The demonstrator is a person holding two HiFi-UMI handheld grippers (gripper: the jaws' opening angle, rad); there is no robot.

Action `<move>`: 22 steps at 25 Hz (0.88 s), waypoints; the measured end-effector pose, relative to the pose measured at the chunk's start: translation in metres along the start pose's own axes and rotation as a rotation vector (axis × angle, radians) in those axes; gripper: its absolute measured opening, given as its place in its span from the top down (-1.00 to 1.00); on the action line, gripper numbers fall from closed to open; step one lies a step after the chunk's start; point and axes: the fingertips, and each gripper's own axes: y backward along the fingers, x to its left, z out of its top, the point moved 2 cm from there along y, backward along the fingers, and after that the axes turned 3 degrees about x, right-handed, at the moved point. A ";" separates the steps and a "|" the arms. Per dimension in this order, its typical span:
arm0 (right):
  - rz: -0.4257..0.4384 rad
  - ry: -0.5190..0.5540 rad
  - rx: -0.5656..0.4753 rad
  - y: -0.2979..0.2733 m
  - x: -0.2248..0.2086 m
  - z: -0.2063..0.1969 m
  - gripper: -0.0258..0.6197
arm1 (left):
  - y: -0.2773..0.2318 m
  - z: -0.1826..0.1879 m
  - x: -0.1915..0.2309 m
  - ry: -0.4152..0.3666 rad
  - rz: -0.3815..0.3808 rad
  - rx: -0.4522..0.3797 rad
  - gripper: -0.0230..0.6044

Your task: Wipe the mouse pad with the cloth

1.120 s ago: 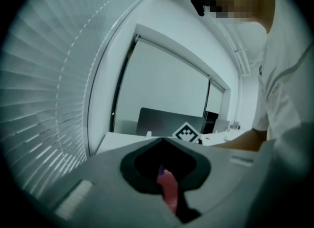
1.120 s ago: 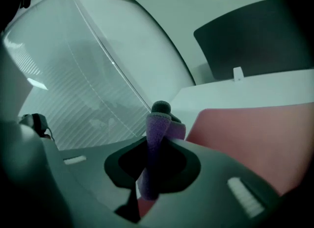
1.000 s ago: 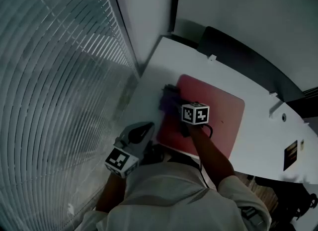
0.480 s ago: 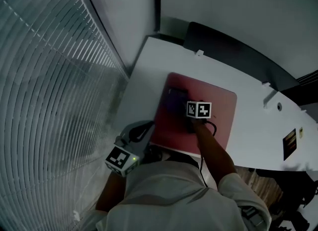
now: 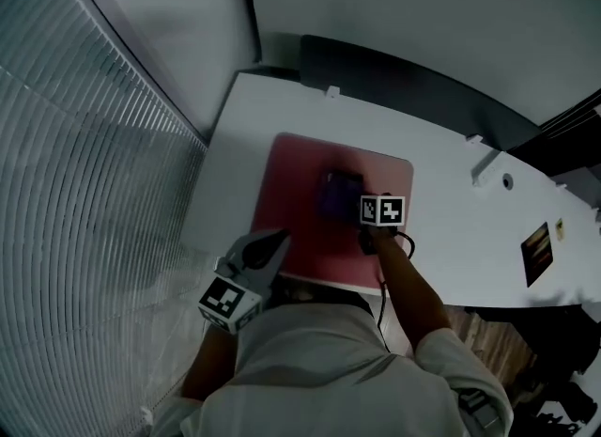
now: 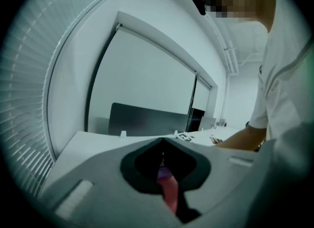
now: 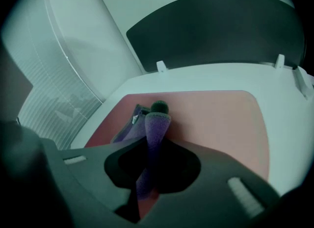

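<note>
Right tool [image 7: 146, 178] pinches a bunched fold of the small purple fabric cloth [image 5: 338, 193], which looks limp and light, mid-way across the flat pink rectangular mouse pad [image 5: 296, 210] on the white worktop [image 5: 451, 219], left tool [image 6: 163, 146] pressed together, empty.

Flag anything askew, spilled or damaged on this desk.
Nothing stands out. The pad lies flat on the desk, and the cloth is bunched only where the right gripper pinches it. No spill or damage shows.
</note>
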 end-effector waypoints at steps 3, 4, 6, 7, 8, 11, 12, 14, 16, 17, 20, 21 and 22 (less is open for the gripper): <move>-0.029 -0.032 -0.010 0.030 -0.040 -0.012 0.77 | -0.023 0.004 -0.028 0.001 -0.021 -0.001 0.93; -0.040 -0.041 -0.016 0.040 -0.053 -0.017 0.77 | -0.030 0.005 -0.037 0.003 -0.027 -0.003 0.93; -0.062 -0.058 -0.030 0.059 -0.077 -0.025 0.77 | -0.043 0.002 -0.054 0.009 -0.036 -0.002 0.93; -0.072 -0.066 -0.036 0.067 -0.089 -0.029 0.77 | -0.049 0.000 -0.061 0.013 -0.039 0.001 0.93; -0.082 -0.074 -0.041 0.074 -0.100 -0.035 0.77 | -0.054 -0.004 -0.068 0.014 -0.042 0.003 0.93; -0.109 -0.096 -0.056 0.095 -0.134 -0.048 0.77 | -0.072 -0.005 -0.088 0.006 -0.058 -0.005 0.93; -0.116 -0.107 -0.061 0.103 -0.145 -0.052 0.78 | -0.078 -0.004 -0.095 0.001 -0.063 -0.004 0.93; -0.139 -0.121 -0.073 0.120 -0.165 -0.061 0.77 | -0.088 -0.003 -0.110 -0.014 -0.072 -0.006 0.93; -0.194 -0.090 -0.089 0.136 -0.180 -0.067 0.77 | -0.095 0.000 -0.123 -0.021 -0.083 -0.003 0.93; -0.227 -0.061 -0.100 0.144 -0.183 -0.069 0.77 | -0.097 0.001 -0.127 -0.020 -0.088 0.001 0.93; -0.283 -0.013 -0.162 0.167 -0.180 -0.070 0.78 | -0.098 0.000 -0.133 -0.027 -0.104 0.010 0.93; -0.280 -0.010 -0.192 0.175 -0.173 -0.069 0.77 | -0.096 -0.001 -0.133 -0.027 -0.106 0.014 0.93; -0.269 -0.012 -0.222 0.182 -0.163 -0.067 0.78 | -0.094 -0.001 -0.132 -0.026 -0.107 0.019 0.93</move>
